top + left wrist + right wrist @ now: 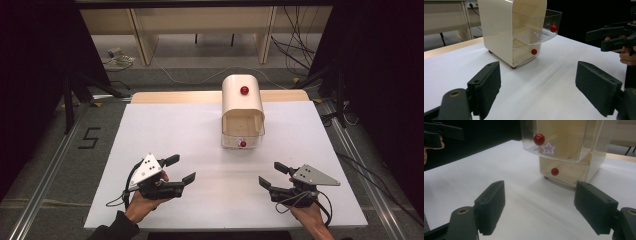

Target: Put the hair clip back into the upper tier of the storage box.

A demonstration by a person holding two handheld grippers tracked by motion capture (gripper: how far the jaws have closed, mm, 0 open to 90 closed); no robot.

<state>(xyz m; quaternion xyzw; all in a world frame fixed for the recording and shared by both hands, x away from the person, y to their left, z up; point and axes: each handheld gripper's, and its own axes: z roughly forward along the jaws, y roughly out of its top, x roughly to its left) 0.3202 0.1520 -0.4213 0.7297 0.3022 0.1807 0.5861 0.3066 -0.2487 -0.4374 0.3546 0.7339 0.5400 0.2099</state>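
- My left gripper [174, 169] sits low at about seven o'clock on the white table [165, 130], jaws spread wide with nothing between them. I judge I hold it back here because nothing calls for a grip yet and the open gap keeps me ready.
- The hand [145, 200] beneath it comes in from the near edge, wrist low, jaws aimed toward one o'clock at the cabinet. The left gripper view shows bare table between my two black pads [485, 86].
- The small cream drawer cabinet [242, 107] stands at twelve o'clock, near the far edge and well apart from both grippers. Its clear upper drawer [541, 27] is pulled out toward me, its red knob [553, 28] at the front; the lower drawer [566, 173] looks pushed in, with its own red knob [554, 171]. I would guess the open drawer faces me so either hand can reach its front squarely.
- My right gripper [272, 175] rests at five o'clock, mirroring the left, jaws equally wide and empty, pointing toward eleven o'clock at the cabinet.
- Its hand [307, 212] grips from below and behind, with the cable looping beside the wrist.
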